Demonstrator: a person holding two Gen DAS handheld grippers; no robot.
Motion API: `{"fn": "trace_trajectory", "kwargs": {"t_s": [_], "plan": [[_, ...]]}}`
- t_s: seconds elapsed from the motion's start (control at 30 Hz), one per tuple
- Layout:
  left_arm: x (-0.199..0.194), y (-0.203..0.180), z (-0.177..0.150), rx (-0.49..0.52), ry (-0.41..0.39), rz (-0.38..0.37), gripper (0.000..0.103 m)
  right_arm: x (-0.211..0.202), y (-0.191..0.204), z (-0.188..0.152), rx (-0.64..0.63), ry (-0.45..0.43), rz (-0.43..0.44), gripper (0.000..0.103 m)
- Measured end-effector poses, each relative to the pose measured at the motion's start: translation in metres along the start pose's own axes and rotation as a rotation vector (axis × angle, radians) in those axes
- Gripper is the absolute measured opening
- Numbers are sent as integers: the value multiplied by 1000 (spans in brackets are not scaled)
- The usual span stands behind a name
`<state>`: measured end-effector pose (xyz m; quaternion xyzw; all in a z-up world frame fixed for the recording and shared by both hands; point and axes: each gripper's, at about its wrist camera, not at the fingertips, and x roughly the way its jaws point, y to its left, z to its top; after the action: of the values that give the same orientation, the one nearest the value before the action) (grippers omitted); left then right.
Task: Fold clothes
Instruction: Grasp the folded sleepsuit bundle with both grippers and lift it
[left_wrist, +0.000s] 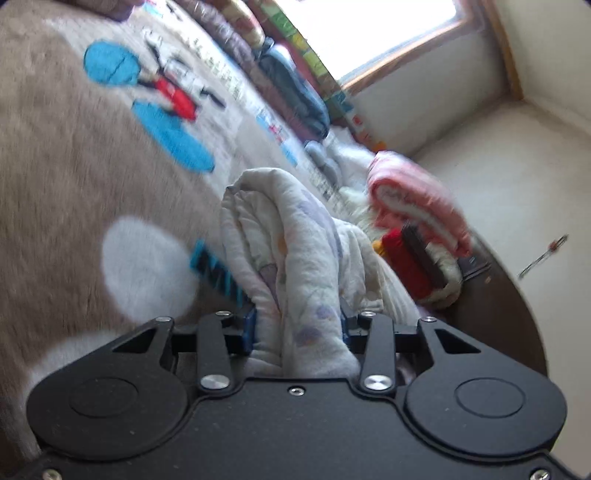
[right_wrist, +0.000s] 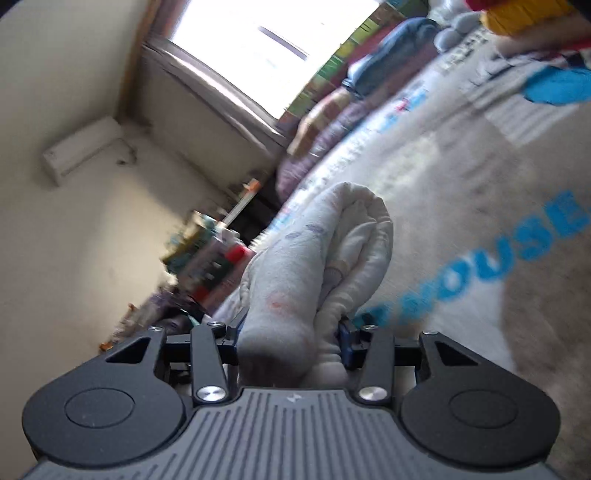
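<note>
A white garment with faint pastel prints (left_wrist: 288, 251) is bunched between the fingers of my left gripper (left_wrist: 297, 328), which is shut on it. The cloth hides the fingertips. In the right wrist view another bunched part of the white garment (right_wrist: 314, 266) fills my right gripper (right_wrist: 291, 332), which is also shut on it. Both grippers hold the cloth above a tan cartoon blanket (left_wrist: 74, 155) that covers the bed. Both views are tilted and motion-blurred.
Folded clothes lie at the bed's far side: a pink bundle (left_wrist: 417, 192), a red item (left_wrist: 402, 258), a blue pile (left_wrist: 295, 88). Rolled quilts line the window wall (right_wrist: 332, 118). A cluttered shelf (right_wrist: 207, 251) stands by the bed. White walls are beyond.
</note>
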<state>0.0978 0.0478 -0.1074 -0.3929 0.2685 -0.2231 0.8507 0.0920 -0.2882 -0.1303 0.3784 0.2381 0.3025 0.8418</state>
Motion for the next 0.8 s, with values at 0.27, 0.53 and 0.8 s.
{"fn": "trace_trajectory", "kwargs": {"t_s": [0.27,0.53,0.8], "plan": [[-3,2,36,26,-134,-13,38,32,8,31,-49,2,78,46],[19,29,104,-10,-243,6,38,119,8,76,-33,48,140,46],[49,67,189,-7,-323,58,38,238,11,125,-96,128,181,46]]}}
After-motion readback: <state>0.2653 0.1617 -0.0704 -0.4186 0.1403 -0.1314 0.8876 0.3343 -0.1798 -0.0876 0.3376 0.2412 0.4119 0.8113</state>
